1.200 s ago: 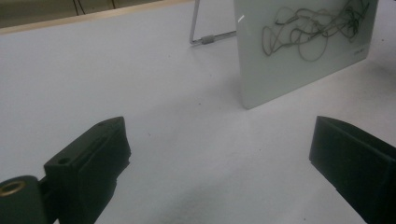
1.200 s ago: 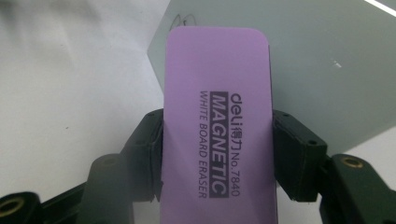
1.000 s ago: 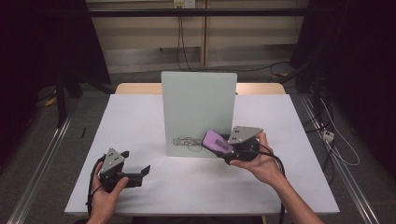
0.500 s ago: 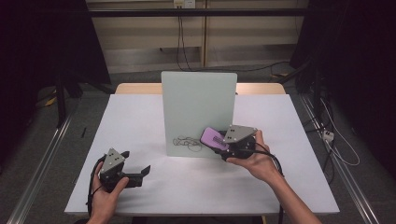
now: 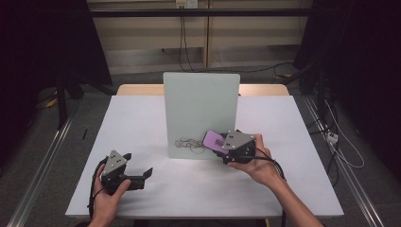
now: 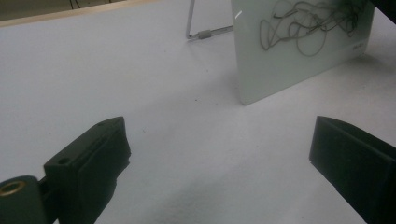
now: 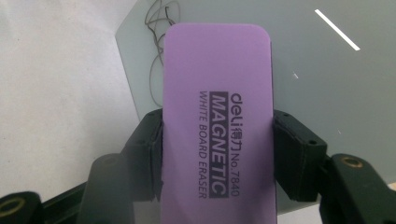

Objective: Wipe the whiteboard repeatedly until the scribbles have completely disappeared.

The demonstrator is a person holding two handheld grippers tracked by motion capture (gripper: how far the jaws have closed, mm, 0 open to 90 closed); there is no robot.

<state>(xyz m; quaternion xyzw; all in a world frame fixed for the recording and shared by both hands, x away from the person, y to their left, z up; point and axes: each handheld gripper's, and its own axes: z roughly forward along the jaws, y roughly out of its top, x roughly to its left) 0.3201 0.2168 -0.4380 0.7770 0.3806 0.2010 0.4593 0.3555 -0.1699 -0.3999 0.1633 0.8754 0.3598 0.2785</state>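
Note:
A pale green glass whiteboard (image 5: 201, 109) stands upright mid-table, with a black scribble (image 5: 189, 143) near its lower left corner. My right gripper (image 5: 221, 147) is shut on a purple magnetic whiteboard eraser (image 5: 212, 138), held against the board's lower right, just right of the scribble. In the right gripper view the eraser (image 7: 217, 116) stands between both fingers (image 7: 149, 135), the board (image 7: 327, 84) and scribble (image 7: 156, 28) behind it. My left gripper (image 5: 143, 178) rests open on the table at the front left, nothing between its jaws. It (image 6: 219, 128) faces the board's corner (image 6: 299, 60) and the scribble (image 6: 308, 23).
The white table (image 5: 142, 118) runs to a wooden strip (image 5: 137, 89) at its far edge. A metal stand leg (image 6: 201, 33) props the board from behind. Cables (image 5: 340, 151) lie on the floor at the right. Bare tabletop lies left of the board and in front of it.
My right gripper has shifted slightly left with the eraser, closer to the scribble. The left gripper has stayed where it was.

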